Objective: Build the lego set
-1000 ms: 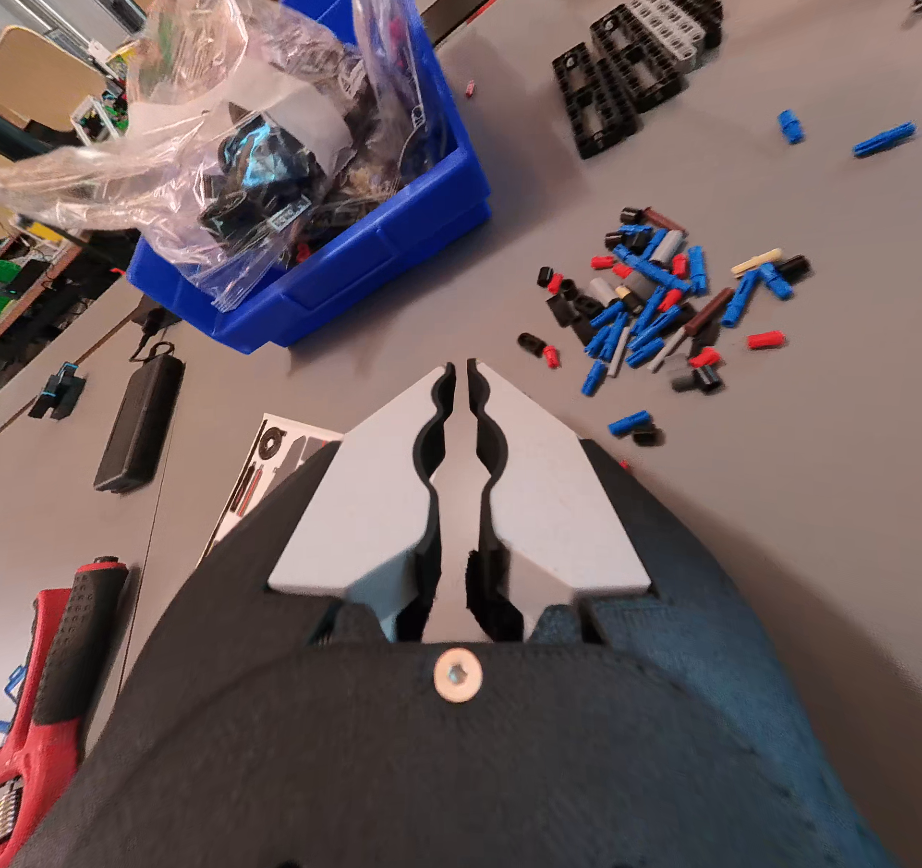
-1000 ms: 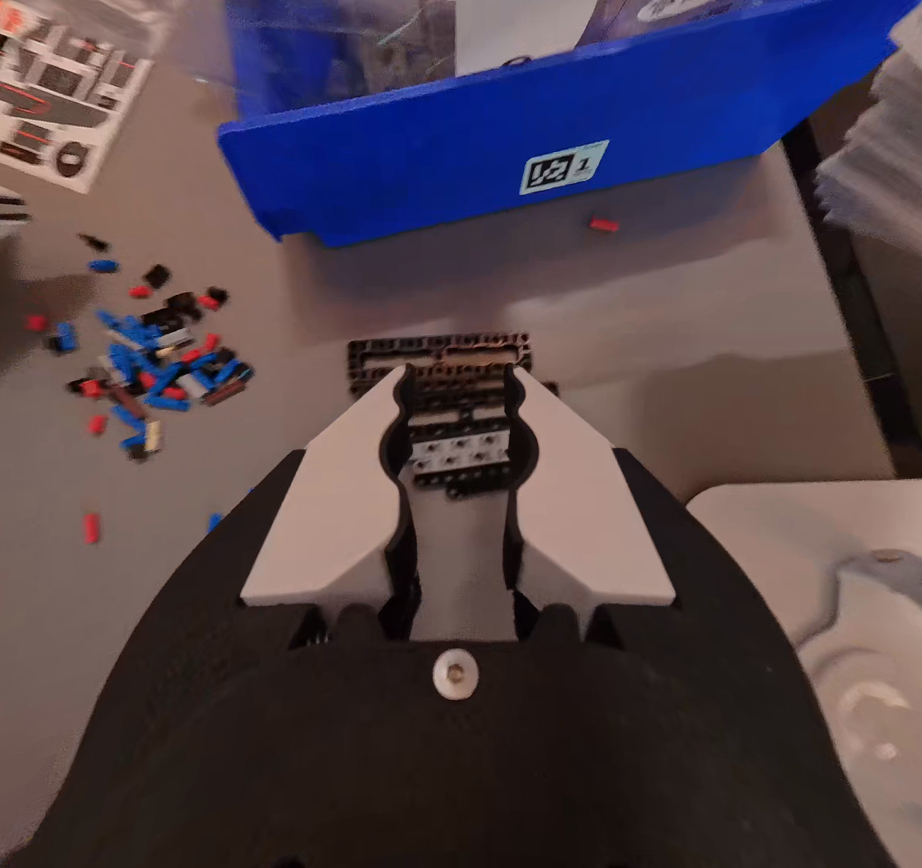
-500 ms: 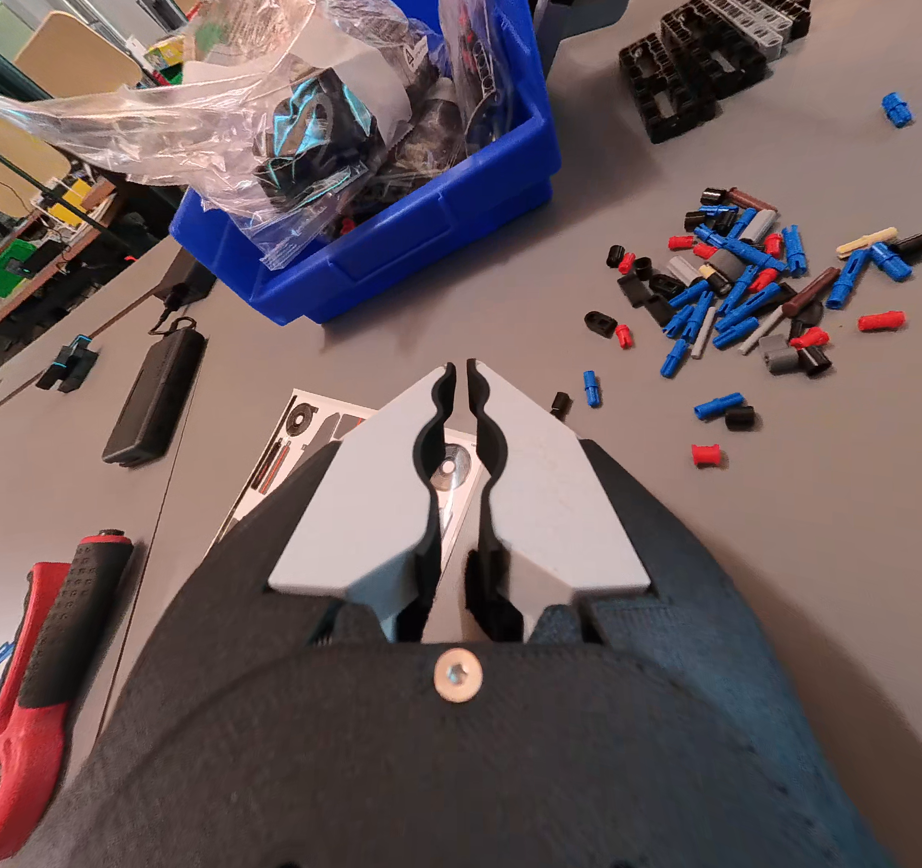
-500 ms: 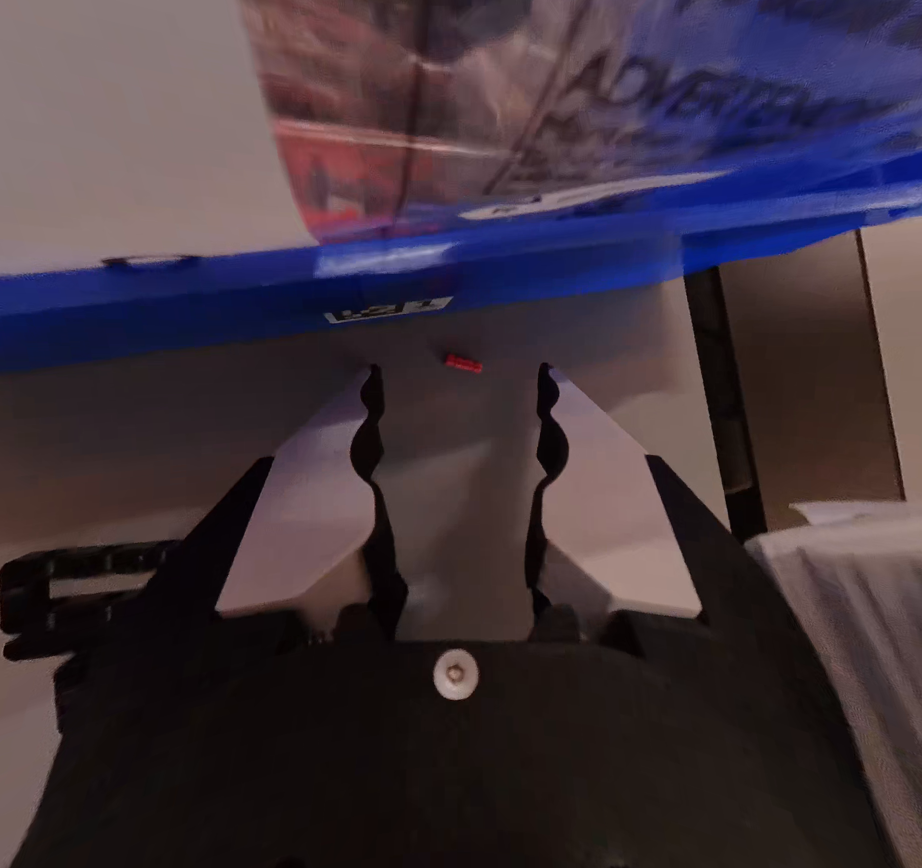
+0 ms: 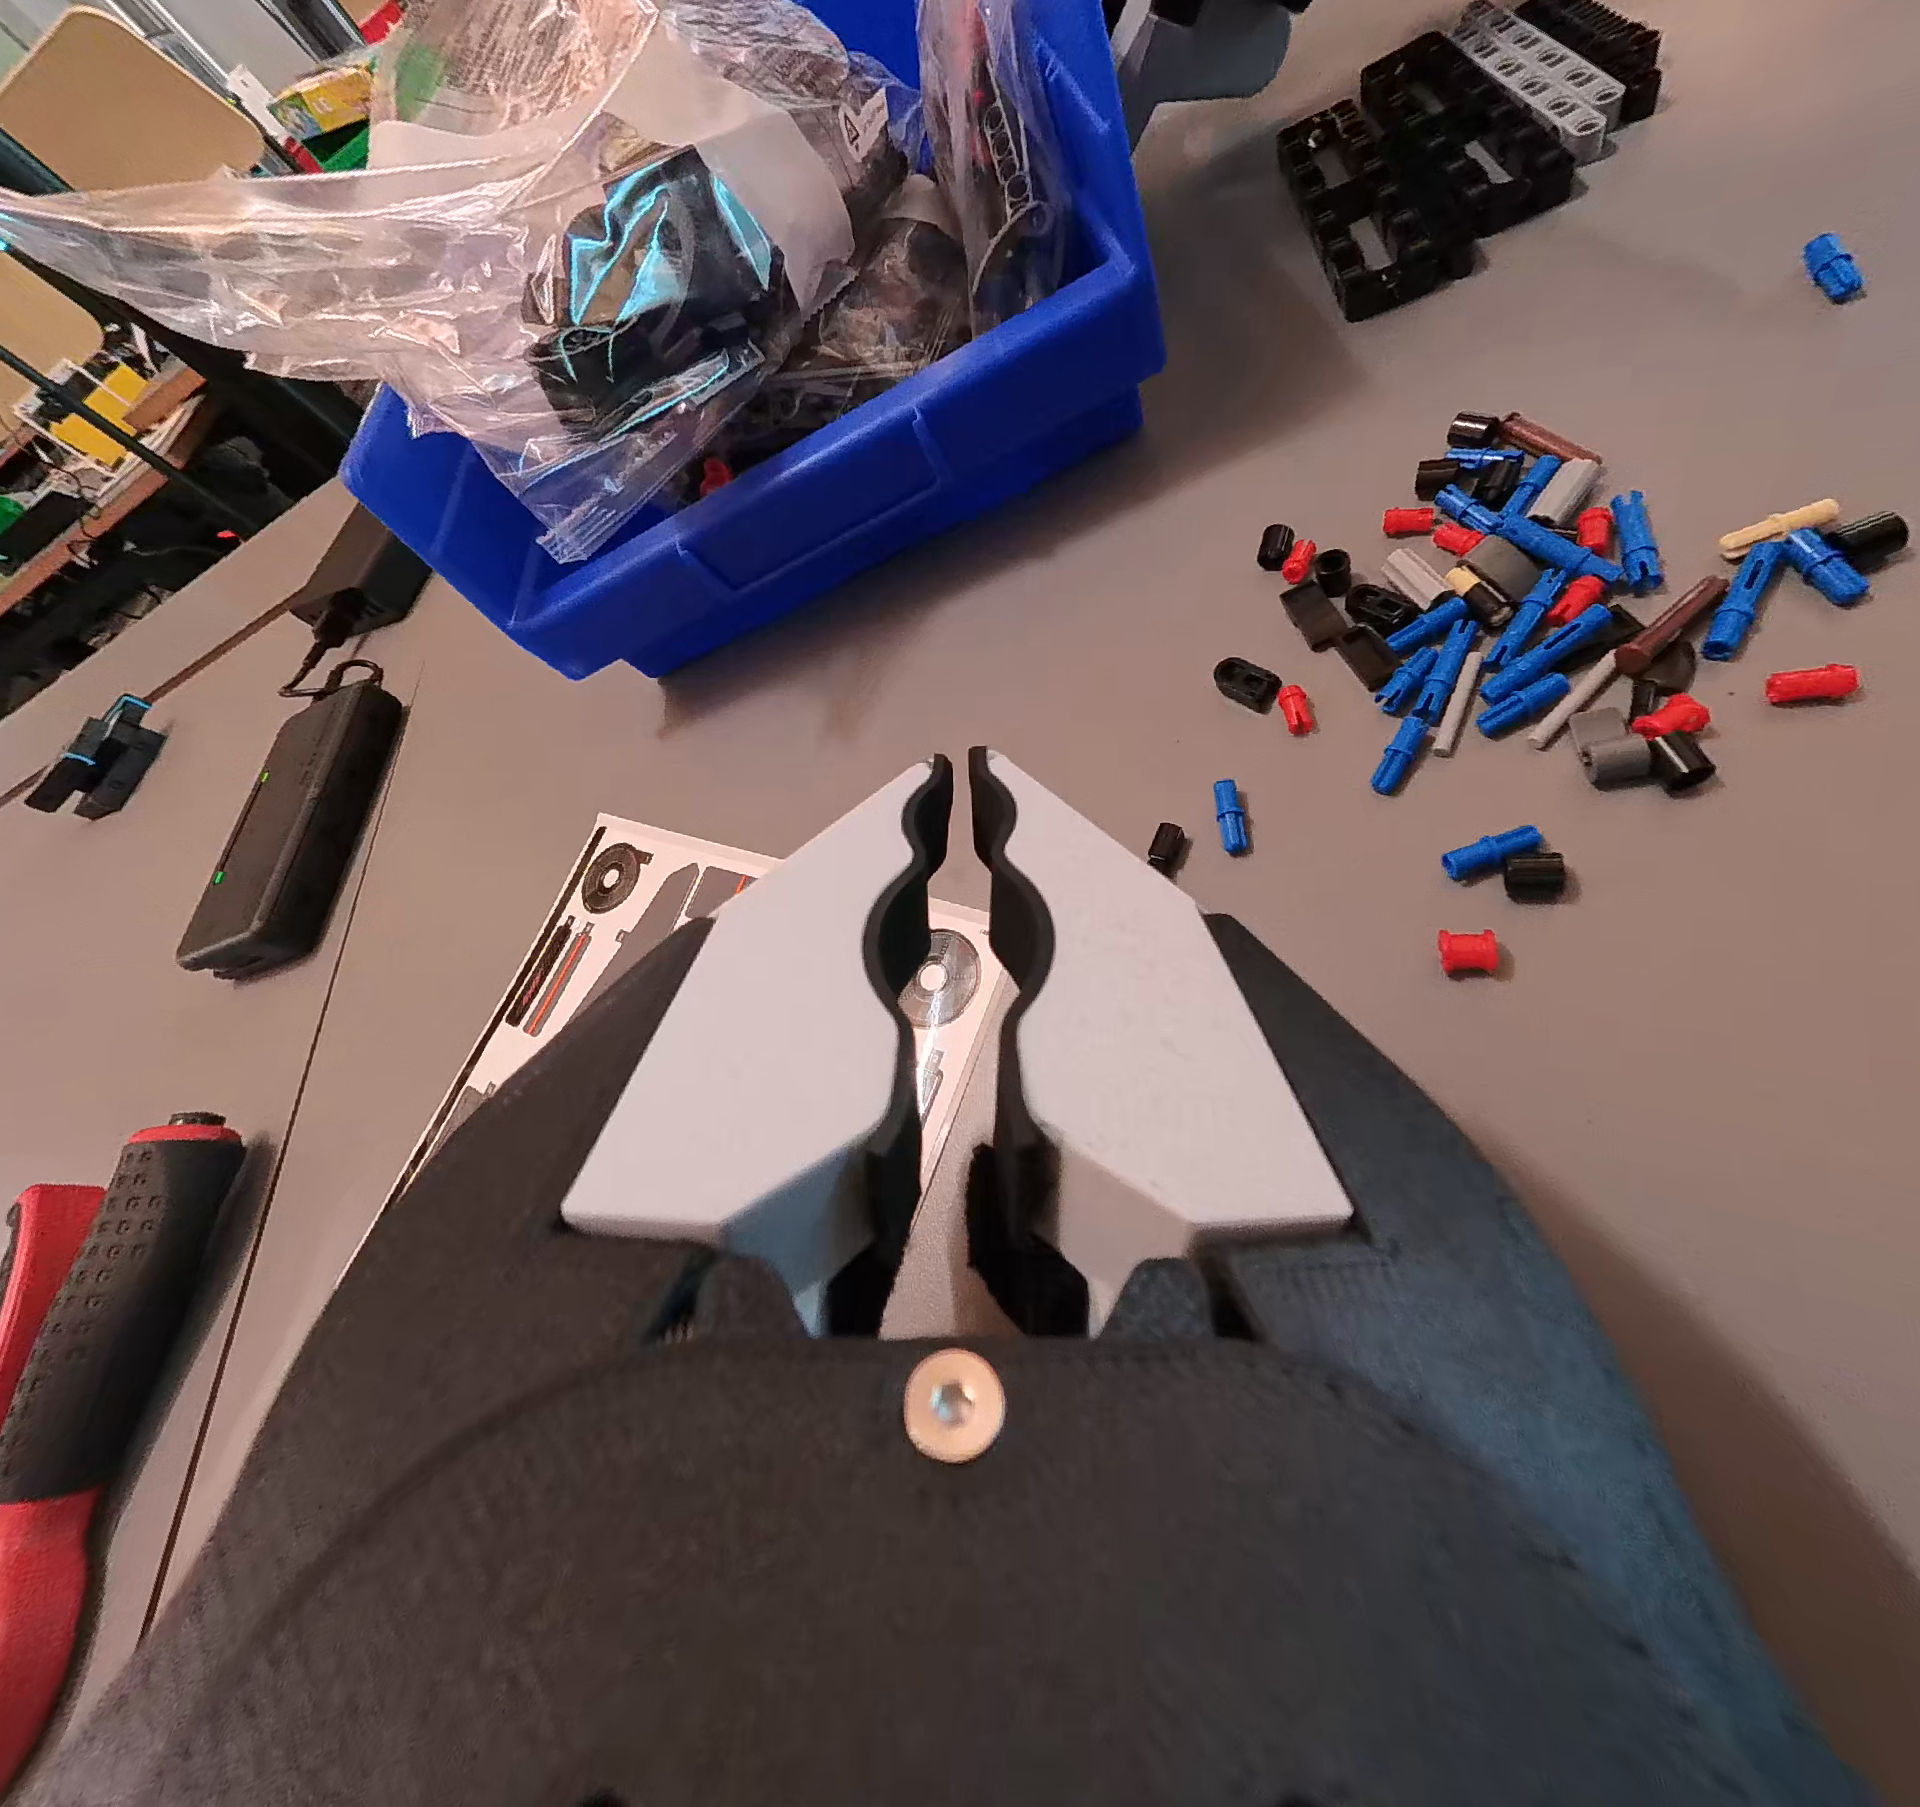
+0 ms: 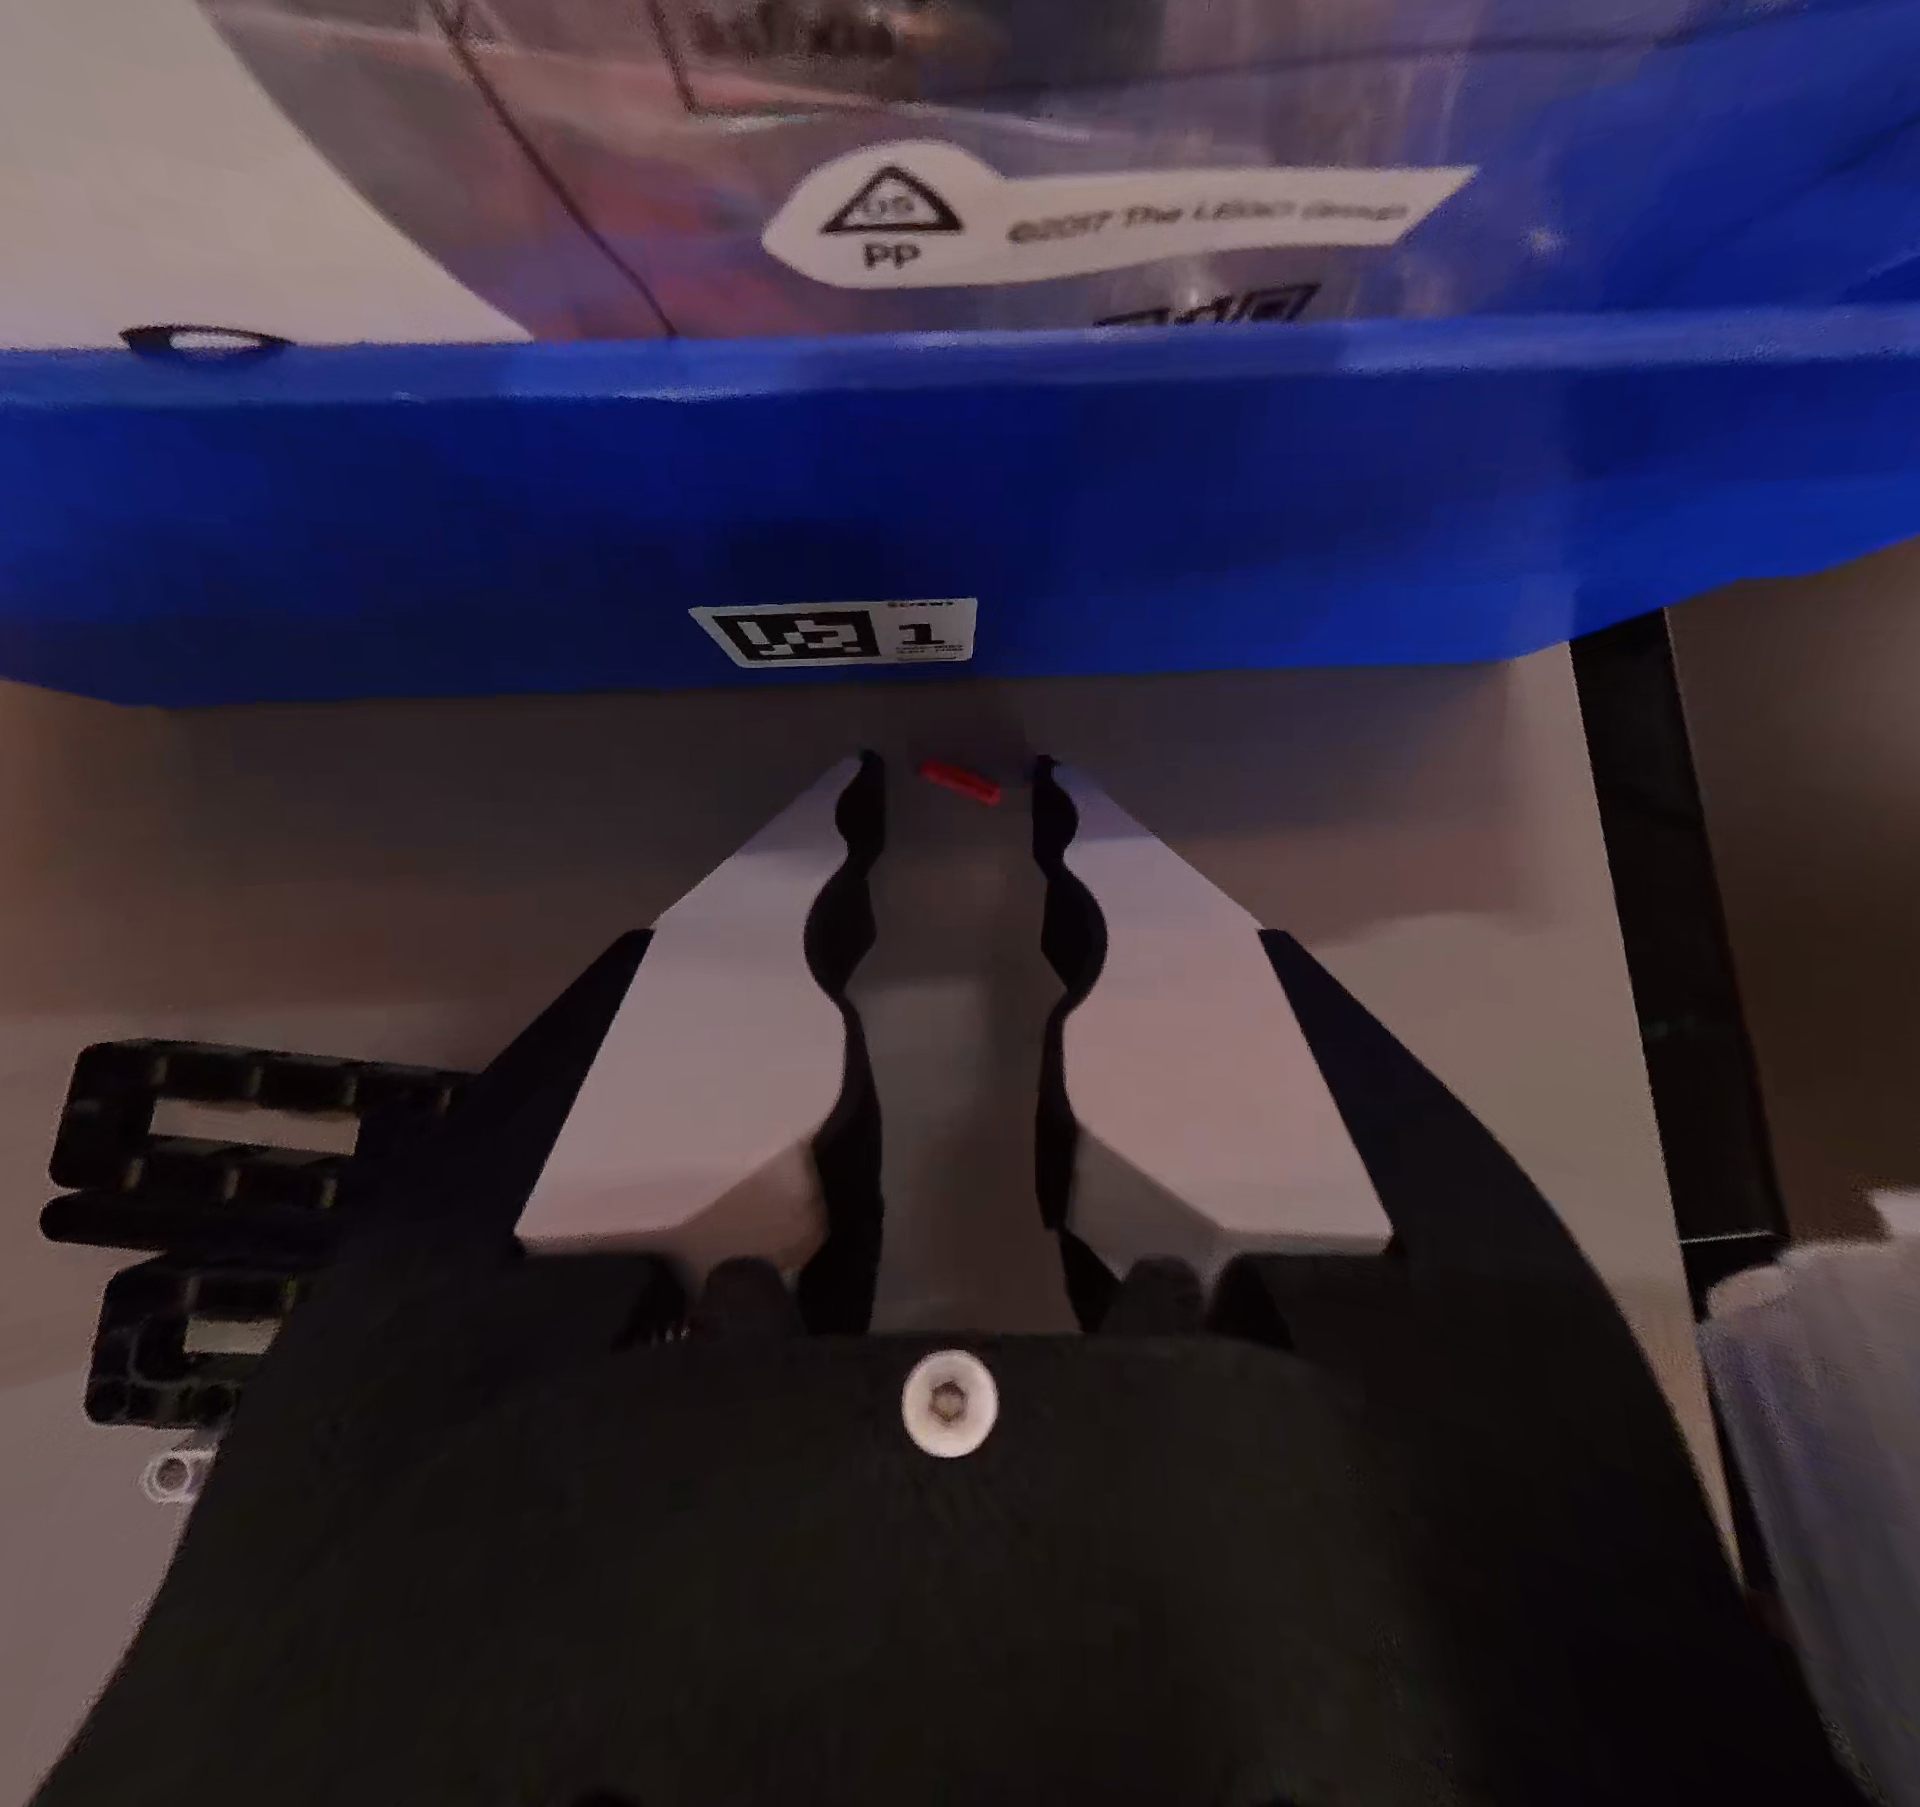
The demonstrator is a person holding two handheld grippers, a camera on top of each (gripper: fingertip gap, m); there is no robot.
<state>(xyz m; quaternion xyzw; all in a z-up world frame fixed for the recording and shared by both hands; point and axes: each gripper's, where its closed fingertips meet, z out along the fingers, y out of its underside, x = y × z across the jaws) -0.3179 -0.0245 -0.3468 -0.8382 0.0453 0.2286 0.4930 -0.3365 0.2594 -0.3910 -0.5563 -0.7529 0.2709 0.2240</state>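
A small red pin point(image 6: 961, 783) lies on the grey table just in front of the blue bin point(image 6: 935, 500), between my right gripper's point(image 6: 956, 770) open fingertips. A black frame assembly point(image 6: 208, 1186) sits to that gripper's left; it also shows in the left wrist view point(image 5: 1455, 147) with a grey beam on it. My left gripper point(image 5: 959, 765) is shut and empty, above a sticker sheet point(image 5: 623, 916). A pile of blue, red, black and grey pins point(image 5: 1538, 614) lies to its right.
The blue bin point(image 5: 883, 469) holds clear plastic bags point(image 5: 520, 199) of parts. A black power brick point(image 5: 291, 843) and a red and black tool handle point(image 5: 94, 1290) lie at left. Stray pins point(image 5: 1465, 952) are scattered nearby. A table gap point(image 6: 1662, 926) runs at right. Across from one pair of fingers to the other is roughly 30 cm. The black power brick point(image 5: 291, 843) lies around 30 cm away from my left fingertips.
My right gripper has moved past the black frame to the bin's front wall and narrowed around the red pin. My left gripper has drawn back over the sticker sheet, still shut.
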